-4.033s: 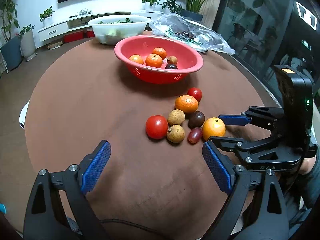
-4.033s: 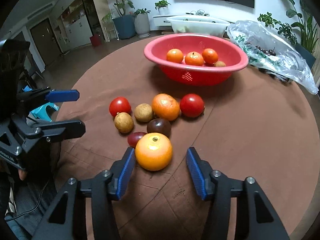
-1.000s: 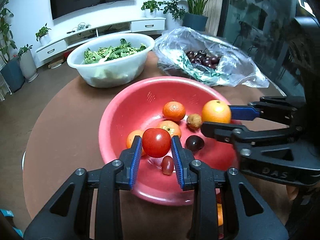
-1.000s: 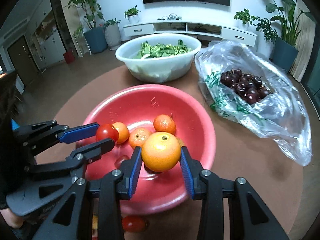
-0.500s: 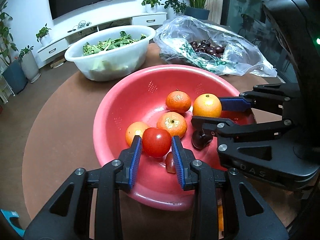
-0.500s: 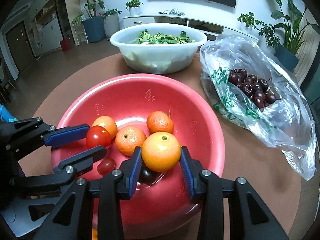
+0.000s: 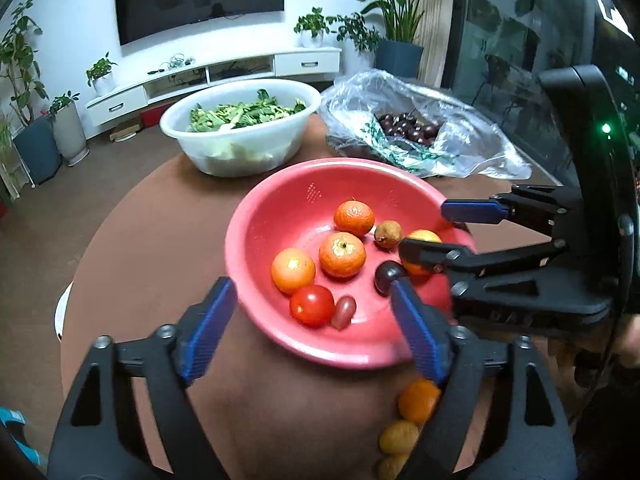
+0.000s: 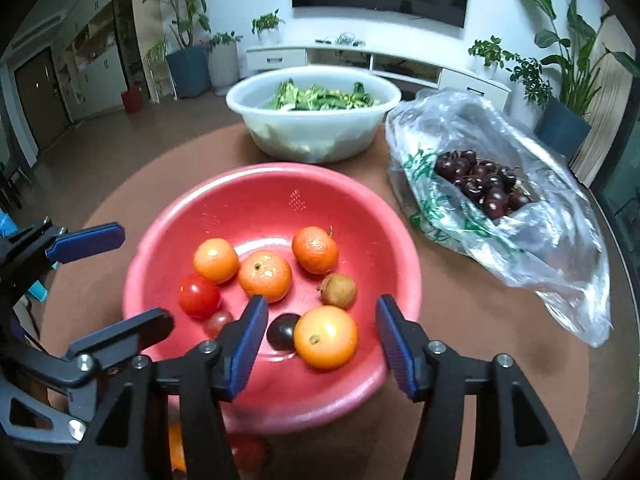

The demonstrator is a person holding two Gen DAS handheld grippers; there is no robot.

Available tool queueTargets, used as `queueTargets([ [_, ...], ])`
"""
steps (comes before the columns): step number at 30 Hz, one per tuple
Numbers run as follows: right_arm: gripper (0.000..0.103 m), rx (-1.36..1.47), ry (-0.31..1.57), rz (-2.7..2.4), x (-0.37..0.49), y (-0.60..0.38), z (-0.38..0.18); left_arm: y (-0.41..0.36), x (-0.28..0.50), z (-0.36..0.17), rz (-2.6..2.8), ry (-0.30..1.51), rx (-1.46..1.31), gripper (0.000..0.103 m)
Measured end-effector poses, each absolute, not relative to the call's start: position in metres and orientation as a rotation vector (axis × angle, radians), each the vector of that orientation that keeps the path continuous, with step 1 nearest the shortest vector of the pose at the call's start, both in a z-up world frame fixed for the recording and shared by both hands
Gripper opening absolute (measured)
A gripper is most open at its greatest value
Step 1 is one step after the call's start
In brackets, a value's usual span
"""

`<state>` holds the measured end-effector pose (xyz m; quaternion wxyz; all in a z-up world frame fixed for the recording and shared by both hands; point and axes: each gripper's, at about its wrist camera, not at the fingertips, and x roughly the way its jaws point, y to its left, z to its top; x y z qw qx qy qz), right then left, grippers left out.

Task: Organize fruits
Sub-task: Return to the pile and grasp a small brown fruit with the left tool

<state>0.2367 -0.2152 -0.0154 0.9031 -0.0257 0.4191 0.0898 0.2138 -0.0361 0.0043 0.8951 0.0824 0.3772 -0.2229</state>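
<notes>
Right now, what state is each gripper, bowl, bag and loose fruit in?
left gripper: open, jaws just opening, tomato released in bowl
right gripper: open, jaws just opening, orange dropped in bowl
red bowl: holding fruit
white bowl: filled with greens
plastic bag: open, cherries inside

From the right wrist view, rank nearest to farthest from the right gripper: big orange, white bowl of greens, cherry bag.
1. big orange, in the red bowl, between the open right gripper fingers.
2. cherry bag, right, mid-table.
3. white bowl of greens, beyond the red bowl.
</notes>
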Motion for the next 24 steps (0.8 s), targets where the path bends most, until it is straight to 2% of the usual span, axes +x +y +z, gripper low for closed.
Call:
queueTargets([
  [1,0.062,-0.039,0.860,0.186,0.233,-0.218,-0.013,-0.030,0.205,0.007,-0.461,0.770,0.159,0.088],
  [6,0.068,0.076,0.800,0.186,0.192,-0.237,0.002,-0.005,0.171,0.006,-0.465,0.780,0.101,0.089],
  [17,0.068,0.212,0.821,0.214,0.102,-0.243,-0.029,0.005,0.108,-0.045,-0.476,0.924,0.112,0.090],
  [24,0.067,0.243,0.843,0.243,0.084,-0.237,-0.044,0.002,0.097,-0.046,-0.491,0.924,0.107,0.090],
])
